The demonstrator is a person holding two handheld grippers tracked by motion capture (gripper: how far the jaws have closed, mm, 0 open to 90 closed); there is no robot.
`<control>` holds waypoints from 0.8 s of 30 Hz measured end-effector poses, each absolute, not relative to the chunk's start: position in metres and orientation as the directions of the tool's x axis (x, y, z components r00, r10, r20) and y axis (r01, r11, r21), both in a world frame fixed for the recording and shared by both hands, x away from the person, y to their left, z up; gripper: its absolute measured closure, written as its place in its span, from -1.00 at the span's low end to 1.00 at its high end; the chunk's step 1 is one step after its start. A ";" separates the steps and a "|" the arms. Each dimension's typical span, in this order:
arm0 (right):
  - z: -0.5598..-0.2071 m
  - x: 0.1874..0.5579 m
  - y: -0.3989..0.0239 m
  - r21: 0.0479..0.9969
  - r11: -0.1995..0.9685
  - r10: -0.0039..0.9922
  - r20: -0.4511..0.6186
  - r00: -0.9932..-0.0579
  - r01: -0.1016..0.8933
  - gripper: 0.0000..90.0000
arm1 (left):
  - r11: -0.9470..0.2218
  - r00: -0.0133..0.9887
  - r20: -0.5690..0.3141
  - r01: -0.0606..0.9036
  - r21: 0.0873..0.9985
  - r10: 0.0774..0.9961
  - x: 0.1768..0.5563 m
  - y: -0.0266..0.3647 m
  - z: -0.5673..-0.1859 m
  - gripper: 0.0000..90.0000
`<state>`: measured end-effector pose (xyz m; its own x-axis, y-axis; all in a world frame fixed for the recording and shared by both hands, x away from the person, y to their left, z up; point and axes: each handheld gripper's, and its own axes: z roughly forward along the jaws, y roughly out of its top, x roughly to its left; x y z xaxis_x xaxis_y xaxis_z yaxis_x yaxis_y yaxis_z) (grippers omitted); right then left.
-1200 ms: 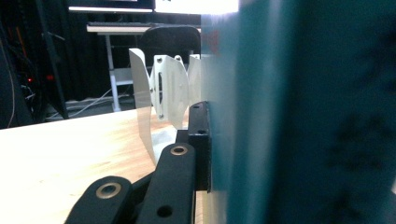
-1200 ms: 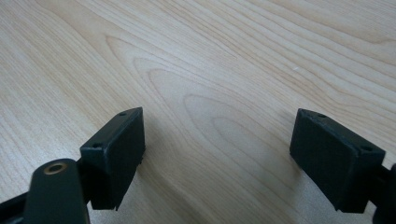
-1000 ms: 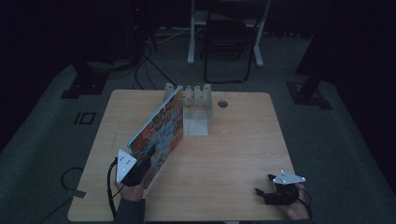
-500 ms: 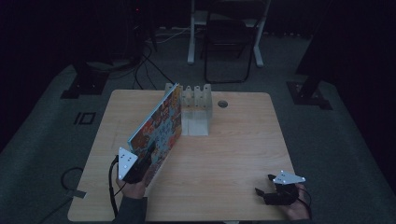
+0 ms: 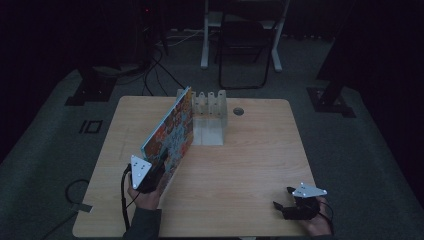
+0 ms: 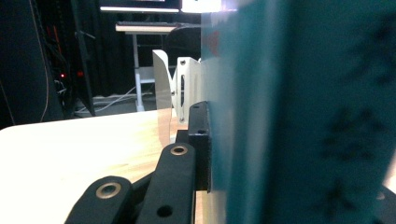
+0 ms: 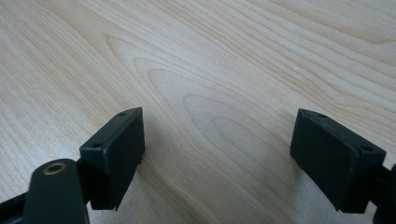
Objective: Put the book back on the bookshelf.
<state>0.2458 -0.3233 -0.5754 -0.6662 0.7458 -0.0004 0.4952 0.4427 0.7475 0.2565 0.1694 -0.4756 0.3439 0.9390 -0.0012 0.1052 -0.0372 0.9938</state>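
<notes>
Book carried toward the rack.
The left gripper [image 5: 161, 170] clamped the book [image 5: 170, 132], probably upright; slotting into the rack [image 5: 209, 102] needed alignment. The right gripper [image 7: 219, 158] rested wide, empty.

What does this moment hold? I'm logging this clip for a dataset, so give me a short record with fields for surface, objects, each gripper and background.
surface: light wooden table
book: colourful picture book, standing on edge, its far end at the rack
rack: white slotted rack at the table's far edge
left gripper: left gripper shut on the book's near end
right gripper: right gripper open and holding nothing, near the table's near right corner
background: dark room, a chair beyond the table
</notes>
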 end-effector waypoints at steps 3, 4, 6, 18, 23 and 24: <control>-0.575 0.246 -0.323 0.747 0.443 0.746 0.000 -0.666 0.495 -0.61 | -0.033 0.341 -0.005 0.104 0.994 0.940 0.257 0.168 -0.475 0.80; -0.575 0.246 -0.323 0.747 0.443 0.746 0.000 -0.666 0.495 -0.61 | -0.034 0.341 -0.004 0.104 0.994 0.940 0.258 0.168 -0.475 0.80; -0.575 0.246 -0.323 0.747 0.443 0.746 -0.001 -0.666 0.495 -0.61 | -0.033 0.341 -0.004 0.102 0.994 0.940 0.259 0.167 -0.475 0.80; -0.575 0.246 -0.323 0.747 0.444 0.745 0.000 -0.667 0.495 -0.63 | -0.047 0.323 0.014 0.095 0.994 0.946 0.264 0.163 -0.475 0.80; -0.575 0.246 -0.323 0.746 0.444 0.744 0.000 -0.668 0.495 -0.63 | -0.051 0.310 0.019 0.095 0.994 0.951 0.268 0.160 -0.476 0.80; -0.575 0.246 -0.323 0.746 0.444 0.744 0.000 -0.668 0.495 -0.64 | -0.053 0.306 0.021 0.095 0.994 0.952 0.269 0.159 -0.476 0.80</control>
